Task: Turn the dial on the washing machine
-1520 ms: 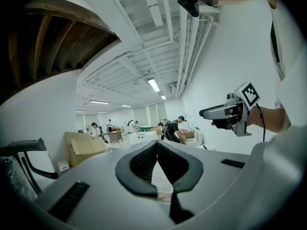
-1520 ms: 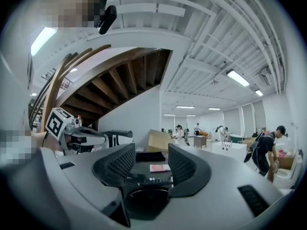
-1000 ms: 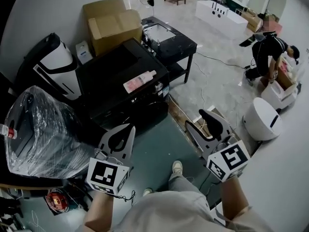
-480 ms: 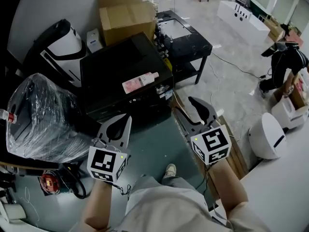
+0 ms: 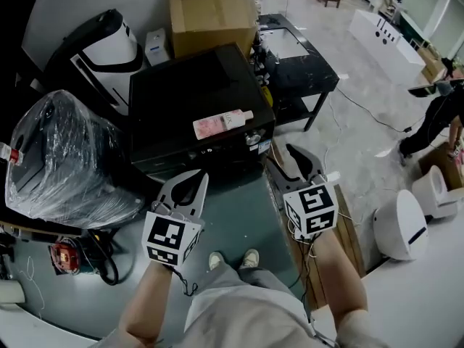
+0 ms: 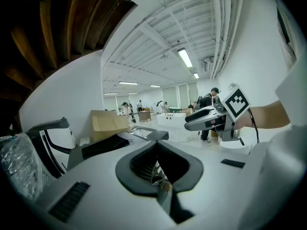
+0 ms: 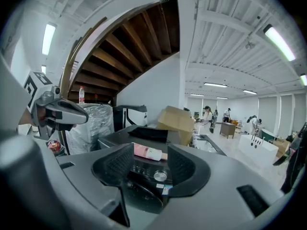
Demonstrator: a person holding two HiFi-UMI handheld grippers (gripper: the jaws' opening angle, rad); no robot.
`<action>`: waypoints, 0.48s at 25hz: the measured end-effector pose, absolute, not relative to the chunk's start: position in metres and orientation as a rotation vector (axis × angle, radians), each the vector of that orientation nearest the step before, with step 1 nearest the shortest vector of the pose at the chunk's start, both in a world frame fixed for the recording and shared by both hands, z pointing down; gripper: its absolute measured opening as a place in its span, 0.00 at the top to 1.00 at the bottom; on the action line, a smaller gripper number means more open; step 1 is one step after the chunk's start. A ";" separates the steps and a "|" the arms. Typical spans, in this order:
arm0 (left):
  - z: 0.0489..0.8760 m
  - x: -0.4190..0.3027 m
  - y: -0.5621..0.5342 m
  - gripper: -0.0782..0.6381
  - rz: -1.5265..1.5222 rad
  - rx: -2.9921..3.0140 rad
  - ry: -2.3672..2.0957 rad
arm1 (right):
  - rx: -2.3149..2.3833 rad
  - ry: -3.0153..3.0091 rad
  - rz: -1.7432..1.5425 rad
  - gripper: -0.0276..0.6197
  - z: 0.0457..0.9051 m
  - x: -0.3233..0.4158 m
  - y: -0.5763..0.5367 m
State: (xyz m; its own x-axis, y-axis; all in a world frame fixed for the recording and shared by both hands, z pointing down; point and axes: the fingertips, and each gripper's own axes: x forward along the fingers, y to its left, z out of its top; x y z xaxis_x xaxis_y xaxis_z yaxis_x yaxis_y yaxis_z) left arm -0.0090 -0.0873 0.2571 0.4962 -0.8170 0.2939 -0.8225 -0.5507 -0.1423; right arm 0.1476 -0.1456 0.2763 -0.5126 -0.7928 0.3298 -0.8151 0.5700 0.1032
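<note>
The black washing machine (image 5: pixel 190 93) stands in front of me, its silver dial (image 5: pixel 253 139) on the front panel at the right. A pink bottle (image 5: pixel 221 124) lies on its lid. My right gripper (image 5: pixel 291 158) hovers just right of and below the dial, clear of it; its jaws are opening with nothing between them. In the right gripper view the dial (image 7: pixel 160 176) and the bottle (image 7: pixel 148 152) show beyond the right gripper (image 7: pixel 150 151). My left gripper (image 5: pixel 198 176) hangs in front of the machine, shut and empty, tips touching (image 6: pixel 156 145).
A cardboard box (image 5: pixel 210 13) and a black side table (image 5: pixel 301 60) stand behind and right of the machine. A plastic-wrapped bundle (image 5: pixel 58 158) sits at the left and a white round appliance (image 5: pixel 399 227) at the right. Wooden planks (image 5: pixel 341 230) lie on the floor. A person (image 5: pixel 438 114) bends over far right.
Both grippers have come closer to the washing machine's front. The right gripper has swung left toward the dial. The left gripper stays shut.
</note>
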 end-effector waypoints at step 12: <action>0.322 -0.037 -0.133 0.86 0.464 2.661 -1.497 | 1.287 -2.403 0.090 0.58 0.360 0.121 -0.204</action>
